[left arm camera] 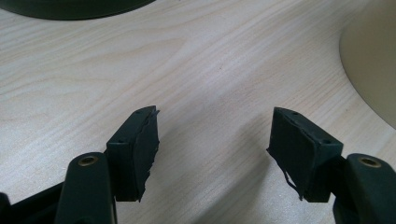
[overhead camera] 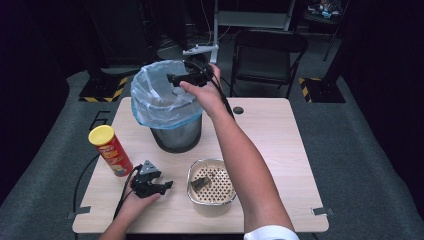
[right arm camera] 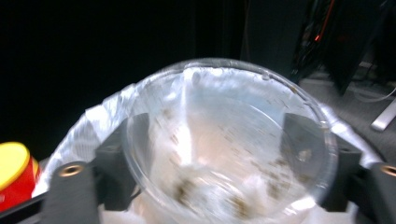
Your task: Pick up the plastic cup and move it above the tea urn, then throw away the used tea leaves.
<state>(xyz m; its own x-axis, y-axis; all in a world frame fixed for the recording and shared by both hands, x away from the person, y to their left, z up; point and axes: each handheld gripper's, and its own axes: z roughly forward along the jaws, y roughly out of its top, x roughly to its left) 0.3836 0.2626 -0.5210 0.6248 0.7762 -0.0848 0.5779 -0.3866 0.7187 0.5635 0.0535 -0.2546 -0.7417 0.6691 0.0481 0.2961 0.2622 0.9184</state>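
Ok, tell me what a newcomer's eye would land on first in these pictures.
First the right tongs, held out over the bin with its pale blue bag at the table's far side, a clear round dish with brownish scraps between the jaws. Then the red chip can with its yellow lid at the table's left, and the metal strainer bowl near the front edge, beside the open left tongs.
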